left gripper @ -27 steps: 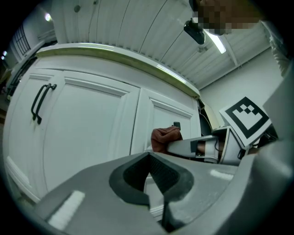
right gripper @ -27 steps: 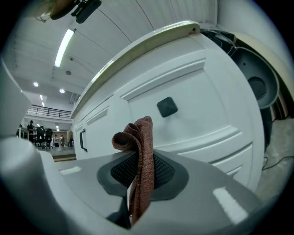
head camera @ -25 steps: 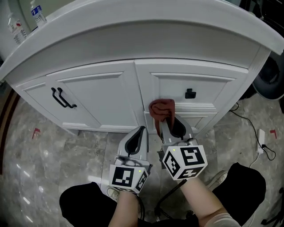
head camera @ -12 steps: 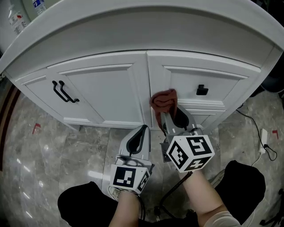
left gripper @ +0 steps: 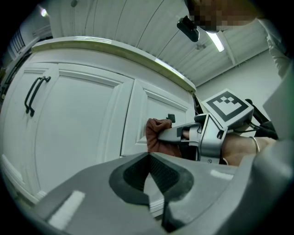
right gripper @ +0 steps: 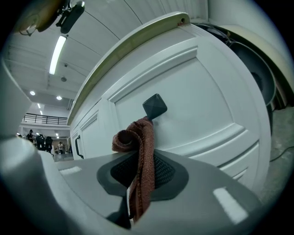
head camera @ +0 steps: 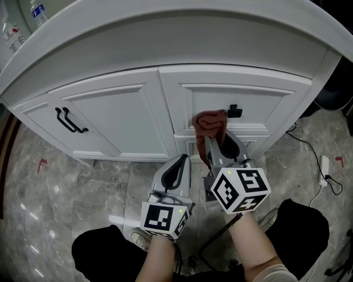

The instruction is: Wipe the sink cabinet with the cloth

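A white sink cabinet [head camera: 127, 110] fills the upper head view, with a curved counter edge above its panelled doors. A rust-brown cloth [head camera: 210, 124] is bunched against the right drawer front, just left of a small black knob [head camera: 235, 112]. My right gripper [head camera: 214, 144] is shut on the cloth [right gripper: 140, 160], which hangs between its pads. My left gripper [head camera: 177, 167] is held back from the cabinet, shut with nothing in it. In the left gripper view the cloth [left gripper: 158, 136] and right gripper [left gripper: 172, 133] show against the drawer.
A black bar handle [head camera: 68, 121] sits on the left door. Grey marble floor [head camera: 60, 193] lies below the cabinet. A cable and plug [head camera: 325, 168] lie on the floor at right. A bottle [head camera: 37, 12] stands on the counter at the far left.
The right gripper with the cloth has moved right along the cabinet front, from the seam between the doors to the drawer panel beside the black knob. The left gripper stayed back.
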